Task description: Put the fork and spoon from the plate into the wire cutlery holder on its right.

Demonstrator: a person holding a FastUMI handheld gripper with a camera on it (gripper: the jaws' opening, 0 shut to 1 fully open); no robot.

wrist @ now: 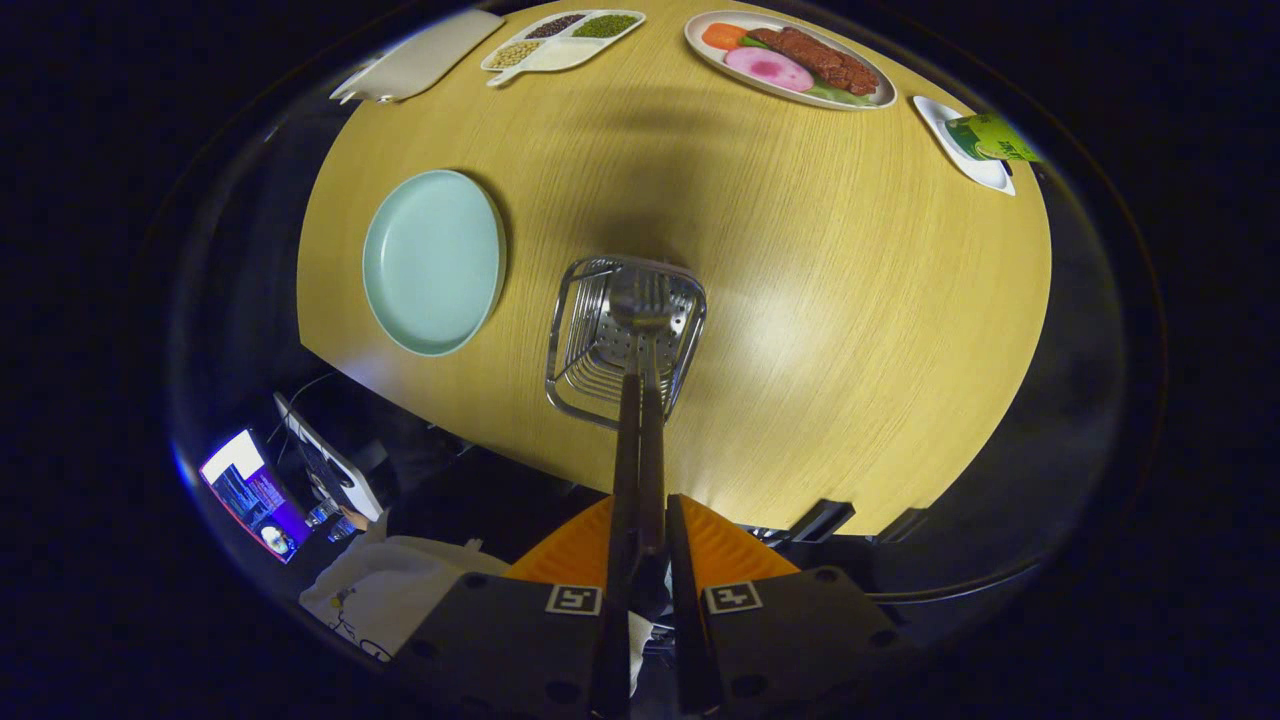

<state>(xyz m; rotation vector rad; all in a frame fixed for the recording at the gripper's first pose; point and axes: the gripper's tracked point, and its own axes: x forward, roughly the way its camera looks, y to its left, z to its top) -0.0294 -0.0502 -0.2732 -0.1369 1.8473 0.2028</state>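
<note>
Our orange fingers [640, 520] pinch two dark-handled utensils [640, 440], their steel heads inside the wire cutlery holder [570, 340] right of the pale green plate [432, 262].

A round wooden table [820, 300] carries everything. A pale green plate [433, 260] lies bare near its front edge, with the wire holder [578, 345] standing just to its right. Along the far side sit a white board [420, 55], a divided tray [560, 40] of beans and seeds, and an oval dish [790, 60] of food. Off to the far right is a small white saucer [975, 150] with a green packet [995, 135] on it.
</note>
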